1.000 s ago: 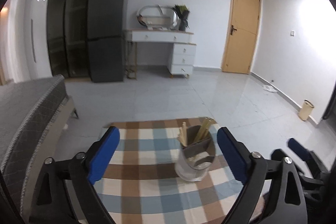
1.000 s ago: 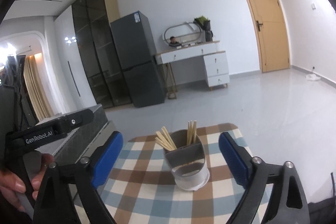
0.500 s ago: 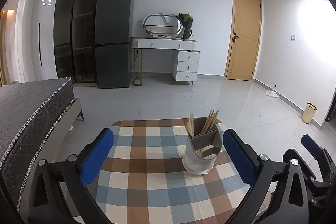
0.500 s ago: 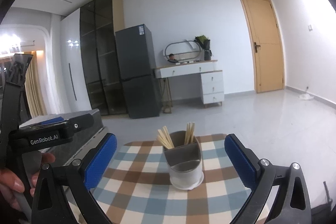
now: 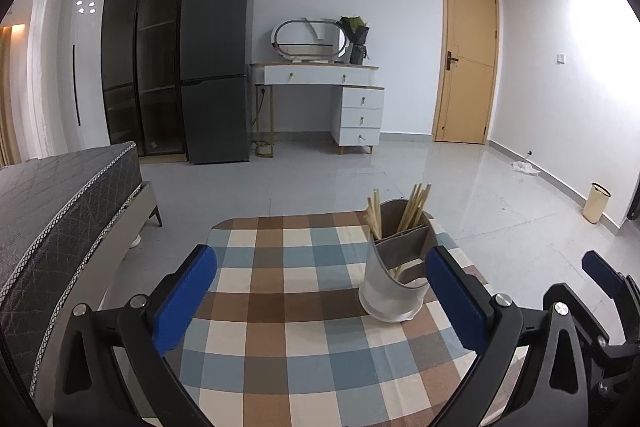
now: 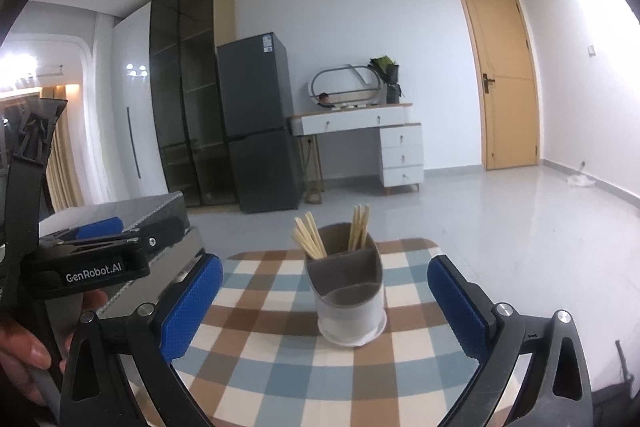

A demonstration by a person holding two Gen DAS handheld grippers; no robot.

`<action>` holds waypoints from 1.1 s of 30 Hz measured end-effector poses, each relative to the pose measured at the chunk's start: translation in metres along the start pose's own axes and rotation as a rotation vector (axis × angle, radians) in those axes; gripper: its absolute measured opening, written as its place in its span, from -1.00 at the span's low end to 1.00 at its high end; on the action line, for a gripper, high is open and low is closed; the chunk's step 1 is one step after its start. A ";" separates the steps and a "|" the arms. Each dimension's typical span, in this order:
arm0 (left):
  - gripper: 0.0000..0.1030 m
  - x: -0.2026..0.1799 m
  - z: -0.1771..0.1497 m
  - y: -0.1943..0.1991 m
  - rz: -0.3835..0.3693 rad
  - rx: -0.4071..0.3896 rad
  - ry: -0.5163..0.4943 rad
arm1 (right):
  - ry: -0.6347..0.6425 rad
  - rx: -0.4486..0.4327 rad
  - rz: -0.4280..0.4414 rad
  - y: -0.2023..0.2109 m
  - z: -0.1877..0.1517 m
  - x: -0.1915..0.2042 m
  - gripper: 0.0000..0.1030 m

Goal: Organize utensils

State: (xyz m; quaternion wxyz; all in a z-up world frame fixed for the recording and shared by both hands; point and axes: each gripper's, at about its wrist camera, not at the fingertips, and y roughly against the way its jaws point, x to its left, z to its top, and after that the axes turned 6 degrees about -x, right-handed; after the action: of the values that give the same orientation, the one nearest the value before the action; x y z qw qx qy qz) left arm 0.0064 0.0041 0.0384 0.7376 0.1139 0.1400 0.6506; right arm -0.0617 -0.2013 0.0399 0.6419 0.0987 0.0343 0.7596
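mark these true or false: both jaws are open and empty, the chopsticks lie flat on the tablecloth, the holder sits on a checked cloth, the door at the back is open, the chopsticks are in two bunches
1. Both jaws are open and empty: true. The left gripper and right gripper hold nothing.
2. The chopsticks lie flat on the tablecloth: false. The chopsticks stand in the utensil holder.
3. The holder sits on a checked cloth: true. It rests on the checked tablecloth.
4. The door at the back is open: false. The door is shut.
5. The chopsticks are in two bunches: true, in separate compartments.
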 end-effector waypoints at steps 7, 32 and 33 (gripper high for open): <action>0.96 0.004 -0.011 -0.016 0.012 0.028 0.007 | -0.003 0.040 -0.025 -0.009 -0.016 -0.008 1.00; 0.96 -0.004 -0.014 -0.018 -0.019 0.058 0.014 | -0.034 0.061 -0.078 -0.012 -0.026 -0.019 1.00; 0.96 -0.003 -0.014 -0.017 -0.018 0.053 0.017 | -0.034 0.061 -0.080 -0.013 -0.026 -0.020 1.00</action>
State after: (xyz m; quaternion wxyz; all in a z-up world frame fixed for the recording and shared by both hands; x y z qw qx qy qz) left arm 0.0170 -0.0010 0.0194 0.7391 0.1263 0.1646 0.6409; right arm -0.0511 -0.2164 0.0102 0.6689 0.1296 0.0503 0.7302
